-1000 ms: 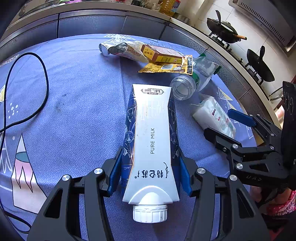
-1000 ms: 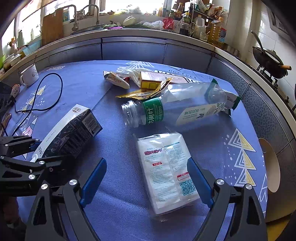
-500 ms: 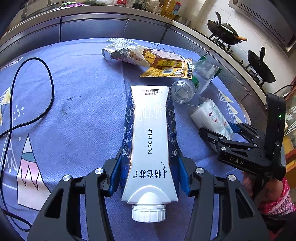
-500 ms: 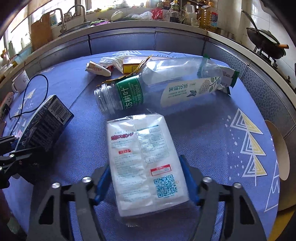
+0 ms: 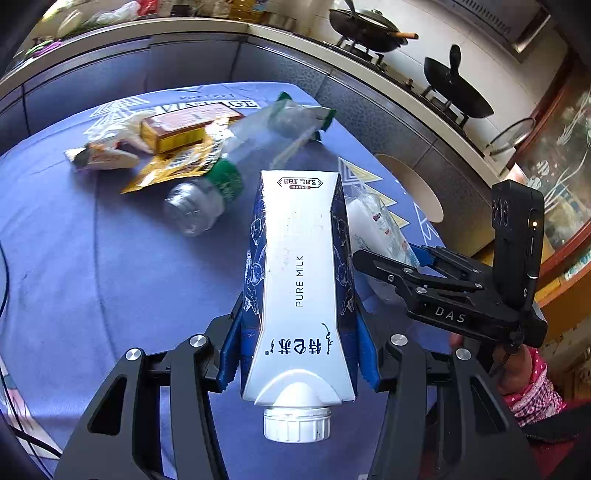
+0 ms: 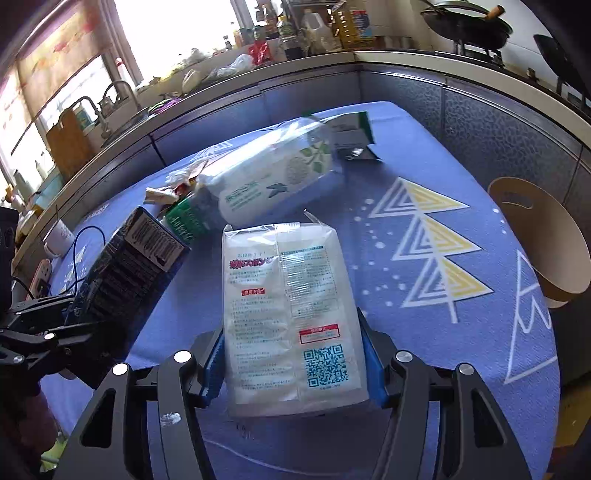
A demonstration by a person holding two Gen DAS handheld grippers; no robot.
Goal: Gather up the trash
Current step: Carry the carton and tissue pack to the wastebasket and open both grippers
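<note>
Left gripper [image 5: 299,354] fingers clamped on milk carton [image 5: 299,280], held above the counter [image 5: 92,277]. Right gripper [image 6: 293,363] fingers clamped on white plastic packet [image 6: 288,310], beside it. Bottle [image 5: 207,199] lies on counter.

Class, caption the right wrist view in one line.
Right tongs grip a white plastic packet above the blue tablecloth.

You have one milk carton [image 5: 299,280], one white sachet pack [image 6: 288,314], one clear plastic bottle [image 5: 207,199] and one yellow box [image 5: 181,131]. Two woks [image 5: 364,31] sit on the stove. One paper bin [image 6: 543,240] stands beside the worktop [image 6: 424,177].
</note>
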